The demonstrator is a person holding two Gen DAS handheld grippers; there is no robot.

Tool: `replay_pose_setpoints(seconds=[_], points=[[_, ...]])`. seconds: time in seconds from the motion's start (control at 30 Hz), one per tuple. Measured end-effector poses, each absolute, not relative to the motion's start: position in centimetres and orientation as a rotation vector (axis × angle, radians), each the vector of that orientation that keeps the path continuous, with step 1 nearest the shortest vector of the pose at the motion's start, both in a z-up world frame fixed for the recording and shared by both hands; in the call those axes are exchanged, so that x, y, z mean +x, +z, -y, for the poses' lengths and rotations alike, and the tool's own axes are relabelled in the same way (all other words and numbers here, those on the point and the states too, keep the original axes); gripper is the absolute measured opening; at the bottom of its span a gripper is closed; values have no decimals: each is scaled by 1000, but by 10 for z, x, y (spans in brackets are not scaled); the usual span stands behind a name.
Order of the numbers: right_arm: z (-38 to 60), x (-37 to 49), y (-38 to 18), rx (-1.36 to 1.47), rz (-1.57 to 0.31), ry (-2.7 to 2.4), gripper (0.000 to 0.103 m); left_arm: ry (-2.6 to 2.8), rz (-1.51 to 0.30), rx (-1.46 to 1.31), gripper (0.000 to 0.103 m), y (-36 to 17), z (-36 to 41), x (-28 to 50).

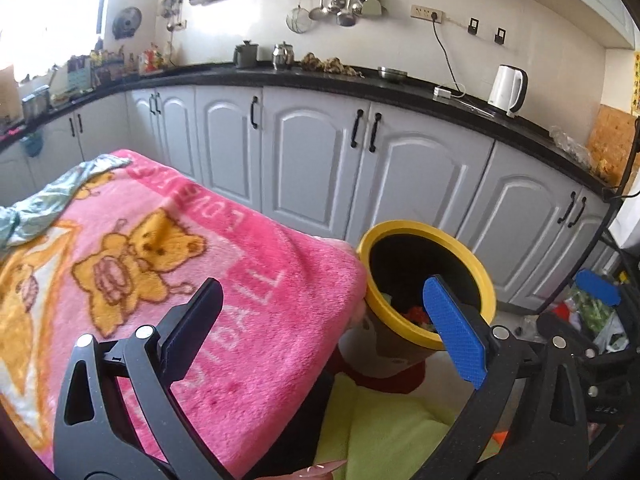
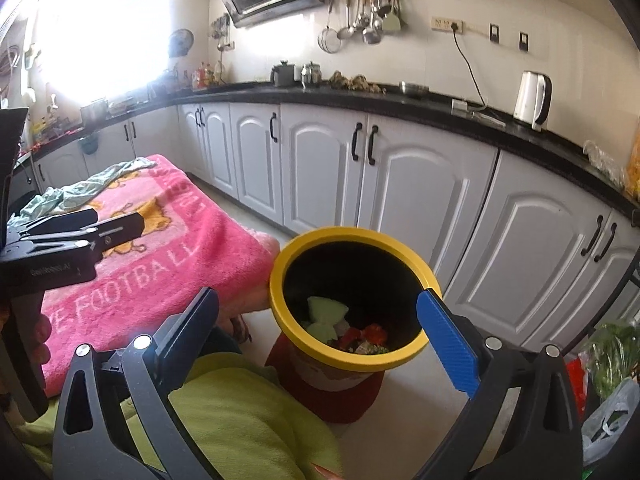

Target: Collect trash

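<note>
A trash bin with a yellow rim (image 1: 472,258) (image 2: 352,236) stands on the floor by the corner of a table covered with a pink blanket (image 1: 160,264) (image 2: 160,256). Inside the bin lie pale green, red and white scraps (image 2: 344,328). My left gripper (image 1: 328,320) is open and empty, over the blanket's corner and the bin's near rim. My right gripper (image 2: 324,336) is open and empty, above the bin's mouth. The left gripper also shows in the right wrist view (image 2: 76,236), at the left over the blanket. The right gripper's blue pad (image 1: 598,287) shows at the right of the left wrist view.
A light green crumpled cloth (image 1: 44,200) (image 2: 80,192) lies at the blanket's far end. A yellow-green cloth (image 2: 240,412) is below the grippers. Grey cabinets (image 2: 400,184) under a black counter run behind the bin. Plastic bags with greens (image 2: 612,364) sit on the floor at right.
</note>
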State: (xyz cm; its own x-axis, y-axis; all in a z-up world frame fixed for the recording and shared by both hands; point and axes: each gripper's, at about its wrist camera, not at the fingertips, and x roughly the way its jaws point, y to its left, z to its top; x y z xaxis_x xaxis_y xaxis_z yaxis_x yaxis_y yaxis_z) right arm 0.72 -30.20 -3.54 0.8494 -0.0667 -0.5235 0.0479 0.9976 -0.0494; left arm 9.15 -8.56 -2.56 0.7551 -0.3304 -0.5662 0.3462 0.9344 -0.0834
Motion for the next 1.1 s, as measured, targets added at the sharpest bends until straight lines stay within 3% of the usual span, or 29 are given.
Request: replay_pose_setpoints(seconds=[0.63,1.1], points=[[287,-44,-11,-29,-250,-113,97,-348,-399,19,92,-9,77,49],[292,-57,-13,-2,-197,-149,97,-354,-319,-10,92,-4,71,35]])
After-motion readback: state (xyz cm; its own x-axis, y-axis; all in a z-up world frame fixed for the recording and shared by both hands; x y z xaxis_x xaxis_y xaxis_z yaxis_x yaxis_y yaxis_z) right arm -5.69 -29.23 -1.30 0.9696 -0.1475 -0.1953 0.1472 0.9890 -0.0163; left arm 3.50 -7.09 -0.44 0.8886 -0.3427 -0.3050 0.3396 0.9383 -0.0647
